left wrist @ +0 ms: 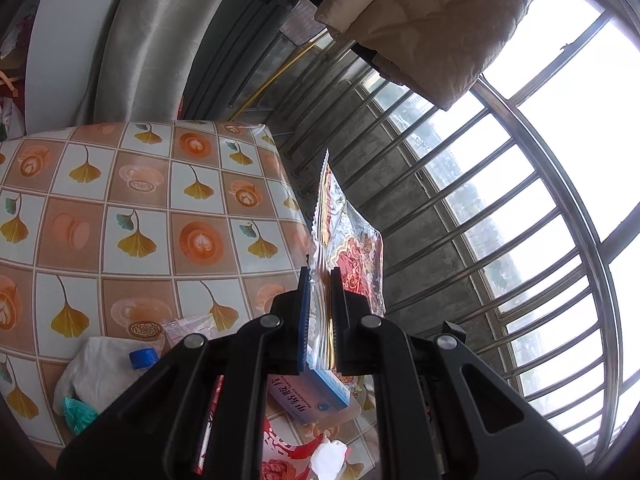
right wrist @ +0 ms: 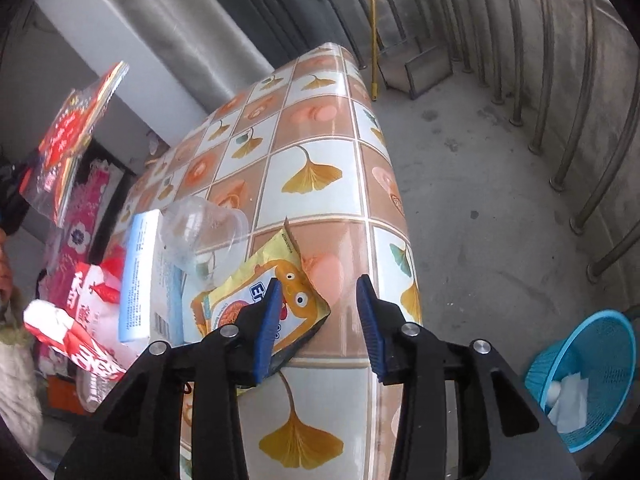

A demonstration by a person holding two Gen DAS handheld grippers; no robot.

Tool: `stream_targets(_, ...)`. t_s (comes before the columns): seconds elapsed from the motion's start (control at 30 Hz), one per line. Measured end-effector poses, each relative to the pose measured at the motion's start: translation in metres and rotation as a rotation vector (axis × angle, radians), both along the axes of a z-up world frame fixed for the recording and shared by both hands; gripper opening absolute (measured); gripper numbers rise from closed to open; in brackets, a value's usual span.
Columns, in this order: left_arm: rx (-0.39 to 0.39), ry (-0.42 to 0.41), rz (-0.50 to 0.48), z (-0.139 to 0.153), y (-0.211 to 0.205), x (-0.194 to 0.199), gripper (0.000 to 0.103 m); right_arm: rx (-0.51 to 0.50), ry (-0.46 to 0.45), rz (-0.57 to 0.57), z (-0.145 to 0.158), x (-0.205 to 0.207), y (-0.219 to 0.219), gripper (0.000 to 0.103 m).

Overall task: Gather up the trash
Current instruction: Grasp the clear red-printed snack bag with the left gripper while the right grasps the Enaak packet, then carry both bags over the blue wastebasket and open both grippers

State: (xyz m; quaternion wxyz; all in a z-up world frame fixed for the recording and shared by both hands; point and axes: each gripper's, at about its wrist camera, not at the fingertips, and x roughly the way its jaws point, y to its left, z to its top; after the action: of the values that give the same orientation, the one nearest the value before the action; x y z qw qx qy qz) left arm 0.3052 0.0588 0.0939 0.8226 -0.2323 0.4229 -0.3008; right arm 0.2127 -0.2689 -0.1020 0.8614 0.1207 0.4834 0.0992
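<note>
A red wrapper [left wrist: 352, 248] stands clamped between the left gripper [left wrist: 320, 280] pads, lifted above the table [left wrist: 120, 200] edge, tilted forward and down. The right gripper [right wrist: 318, 292] angles steeply down over the table's corner, jaws partly apart and empty, its left pad overlapping a yellow packet [right wrist: 256, 292] lying flat. A blue basket [right wrist: 592, 376] sits on the floor.

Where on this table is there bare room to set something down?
The far half of the ginkgo-patterned tablecloth, beyond the clear plastic cup, is bare. The near left is crowded: yellow snack wrapper, pale blue box, red-and-white packets.
</note>
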Motion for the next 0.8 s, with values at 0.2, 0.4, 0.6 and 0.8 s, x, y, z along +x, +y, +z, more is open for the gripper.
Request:
stream_targets(0.2,0.004,0.008,0.006,-0.001,-0.001,0.001,0.008,-0.048,0.016,0.030,-0.008,0.002,0.010,0.004)
stream_targets(0.4,-0.001,-0.021,0.004,0.013,-0.003,-0.009,0.008,-0.083,-0.060,0.008,0.015,-0.025,0.012,0.001)
stream_targets(0.6,-0.014,-0.068,-0.043,0.035,-0.023,-0.030,0.008,-0.150,-0.127,-0.068,0.043,-0.063,-0.006,0.001)
stream_targets(0.8,0.007,-0.084,-0.138,0.047,-0.080,-0.050,0.008,-0.119,-0.170,-0.208,0.056,-0.110,-0.057,0.001)
